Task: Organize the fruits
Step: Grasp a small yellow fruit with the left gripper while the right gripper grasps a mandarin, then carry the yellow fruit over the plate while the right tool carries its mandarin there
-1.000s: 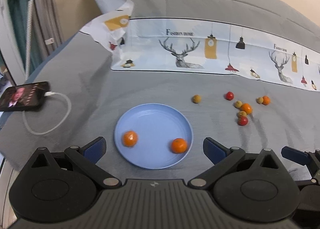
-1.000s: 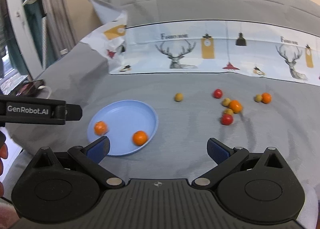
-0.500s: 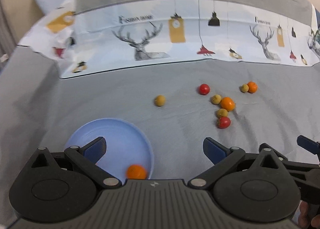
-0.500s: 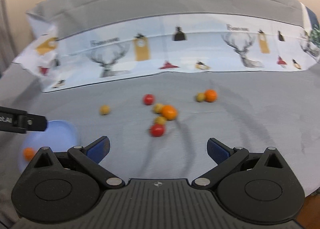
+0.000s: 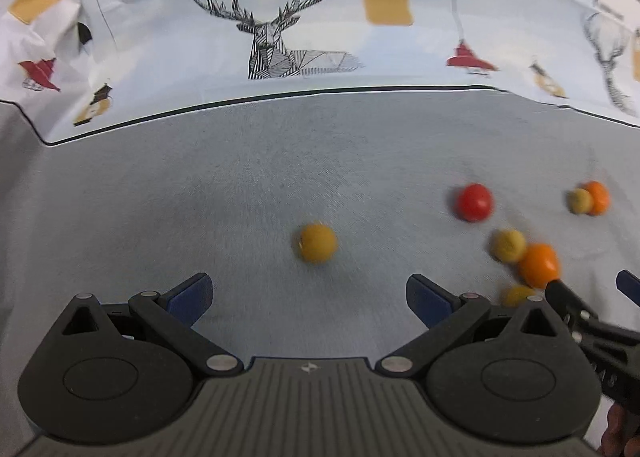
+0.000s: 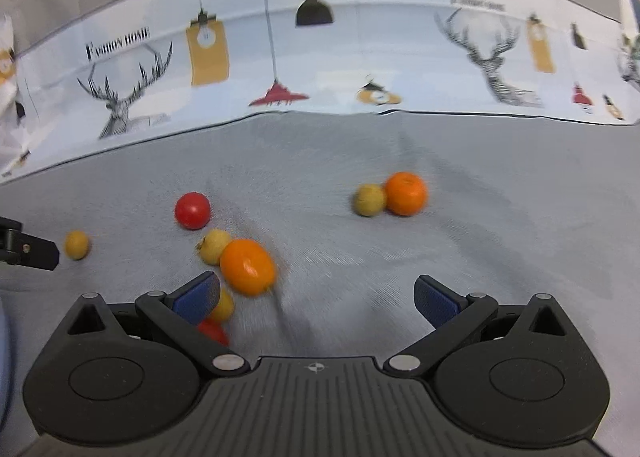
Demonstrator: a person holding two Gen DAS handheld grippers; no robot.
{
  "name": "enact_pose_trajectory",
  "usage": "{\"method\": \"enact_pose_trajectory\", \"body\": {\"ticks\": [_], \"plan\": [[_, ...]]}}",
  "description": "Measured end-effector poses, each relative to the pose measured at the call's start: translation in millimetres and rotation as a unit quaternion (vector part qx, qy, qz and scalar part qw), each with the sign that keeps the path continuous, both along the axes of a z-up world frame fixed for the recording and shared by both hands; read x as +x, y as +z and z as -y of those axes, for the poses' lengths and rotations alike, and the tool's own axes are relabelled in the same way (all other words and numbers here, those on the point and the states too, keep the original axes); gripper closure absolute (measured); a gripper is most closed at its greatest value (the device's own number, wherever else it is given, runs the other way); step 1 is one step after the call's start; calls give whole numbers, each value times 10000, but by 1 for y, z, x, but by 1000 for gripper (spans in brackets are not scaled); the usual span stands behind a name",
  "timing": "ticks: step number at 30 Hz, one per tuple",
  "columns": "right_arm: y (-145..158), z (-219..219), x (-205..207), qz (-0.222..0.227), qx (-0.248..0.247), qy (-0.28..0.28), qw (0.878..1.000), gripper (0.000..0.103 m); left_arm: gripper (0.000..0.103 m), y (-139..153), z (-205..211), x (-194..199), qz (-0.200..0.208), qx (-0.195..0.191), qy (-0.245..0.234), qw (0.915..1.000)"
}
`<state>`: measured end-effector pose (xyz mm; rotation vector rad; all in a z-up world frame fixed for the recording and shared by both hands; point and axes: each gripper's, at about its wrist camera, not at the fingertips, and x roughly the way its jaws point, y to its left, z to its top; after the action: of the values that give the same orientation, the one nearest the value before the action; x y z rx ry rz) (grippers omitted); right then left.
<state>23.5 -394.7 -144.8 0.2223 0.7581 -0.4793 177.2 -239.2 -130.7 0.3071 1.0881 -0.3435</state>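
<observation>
claws, left and right, both wide open, empty; round fruits, no readable long axis

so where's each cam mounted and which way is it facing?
Left wrist: on the left tool, facing the lone yellow fruit; own open fingers, right tool's tip at right.
Right wrist: on the right tool, over the fruit cluster; own open fingers, left tool's tip at left.
Shared: red fruit, deer cloth.
</observation>
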Motion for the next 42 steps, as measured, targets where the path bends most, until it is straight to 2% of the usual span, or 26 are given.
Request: {"method": "enact_pose_trajectory", "body": {"ticks": [4, 7, 9, 12, 14, 15, 16, 17, 18, 20, 22, 27, 31, 37, 42], "plan": [[-19, -2, 31, -169, -131, 254, 9994, 1, 0, -22, 5, 26, -18, 244, 87, 9997], [-32, 0, 40, -174, -218, 307, 9991, 1, 0, -47, 7, 43, -444, 471, 95, 9979], [-36, 5, 41, -162, -134, 166, 9996, 1, 0, -47, -1, 49, -483, 176, 301, 9982], [-36, 5, 39, -132, -155, 152, 9997, 1, 0, -47, -2, 54, -509, 223, 259, 9981], [-35, 3, 38, -144, -177, 162, 9996, 10, 2, -45, -1, 53, -431, 261, 247, 9984], [-33, 0, 38, -138, -159, 234, 9995, 26, 20, -43, -1, 50, -295, 240, 217, 9990], [-29, -4, 37, -121, -168, 354, 9992, 52, 34, -39, -1, 45, -149, 169, 130, 9997], [-25, -9, 36, -119, -207, 459, 9987, 64, 69, -35, 0, 42, -94, 96, -26, 9999], [-22, -15, 36, -169, -276, 511, 9982, 67, 76, -33, 0, 40, -85, 109, -88, 9999], [-19, -19, 33, -211, -296, 469, 9982, 67, 76, -29, -3, 36, 0, 70, -101, 9999], [-15, -15, 27, -142, -158, 306, 9993, 67, 76, -20, -10, 30, 8, -150, -138, 9998], [12, -8, -5, 62, -194, -26, 9998, 67, 76, 19, -32, -3, 276, -767, -264, 9963], [37, -12, -37, 237, -211, -42, 9995, 67, 76, 57, -55, -43, 523, -1154, -345, 9913], [74, -49, -75, 537, 69, 317, 9980, 67, 76, 108, -103, -101, 747, -1370, -229, 9875], [104, -102, -101, 761, 271, 895, 9927, 67, 76, 137, -149, -152, 949, -1276, -74, 9872]]}}
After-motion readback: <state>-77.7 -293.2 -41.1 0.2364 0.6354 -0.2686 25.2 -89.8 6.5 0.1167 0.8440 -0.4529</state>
